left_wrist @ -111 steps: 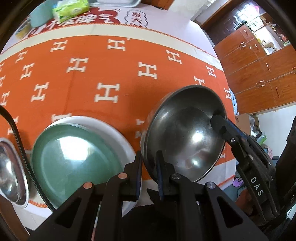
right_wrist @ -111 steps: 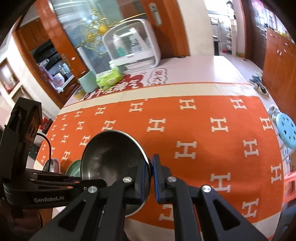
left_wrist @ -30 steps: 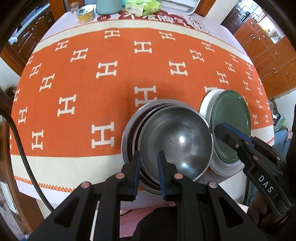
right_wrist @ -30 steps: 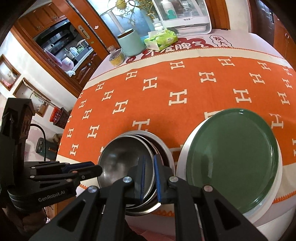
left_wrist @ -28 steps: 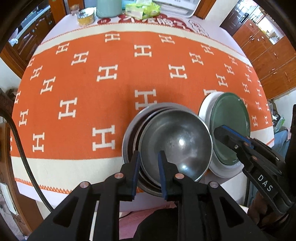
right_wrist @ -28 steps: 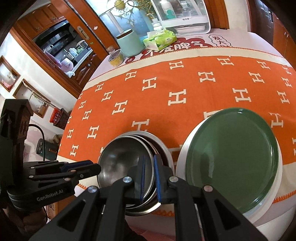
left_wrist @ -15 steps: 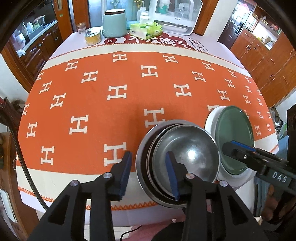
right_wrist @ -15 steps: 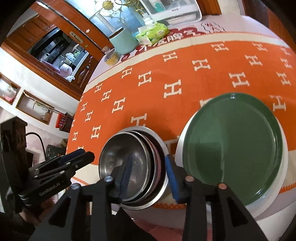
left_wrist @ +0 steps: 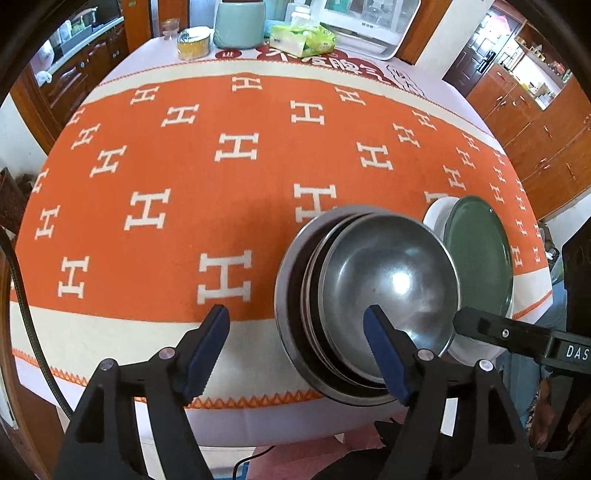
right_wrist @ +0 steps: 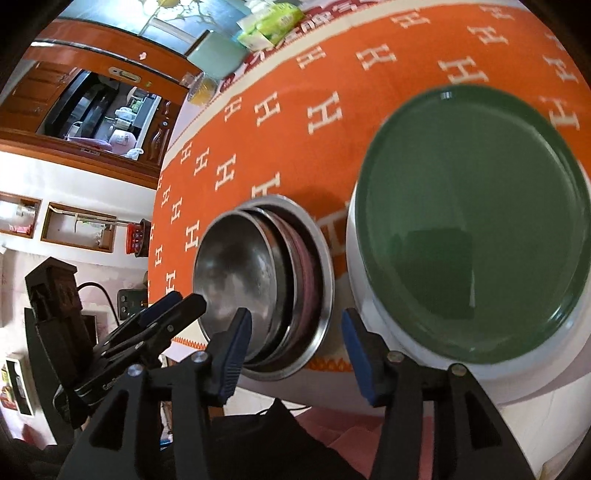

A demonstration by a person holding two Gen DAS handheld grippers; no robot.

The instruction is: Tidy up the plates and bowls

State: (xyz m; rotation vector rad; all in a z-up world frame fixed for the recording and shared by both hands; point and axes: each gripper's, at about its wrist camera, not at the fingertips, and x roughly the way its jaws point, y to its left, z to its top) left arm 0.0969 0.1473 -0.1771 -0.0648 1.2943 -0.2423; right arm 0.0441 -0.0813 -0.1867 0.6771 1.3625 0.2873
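Note:
A stack of nested steel bowls (left_wrist: 369, 288) sits near the table's front edge on the orange cloth, with the top bowl (left_wrist: 391, 273) resting free in it. To its right, a green plate (left_wrist: 480, 254) lies on a white plate (left_wrist: 436, 210). My left gripper (left_wrist: 295, 317) hovers over the stack's near left rim with its jaws opening; neither pad touches the rim. In the right wrist view, my right gripper (right_wrist: 295, 317) straddles the right rim of the bowl stack (right_wrist: 258, 288) without pressing, its jaws opening too. The green plate (right_wrist: 476, 225) is just to its right.
At the far edge stand a mint canister (left_wrist: 240, 18), a yellow tin (left_wrist: 192, 42), a green tissue pack (left_wrist: 301, 37) and a white appliance (left_wrist: 369, 22). Wooden cabinets (left_wrist: 535, 147) line the right. The table's front edge runs just below the bowls.
Both grippers held the top steel bowl by its rim over the stack. They have let it go into the stack, spread their jaws and drawn back a little.

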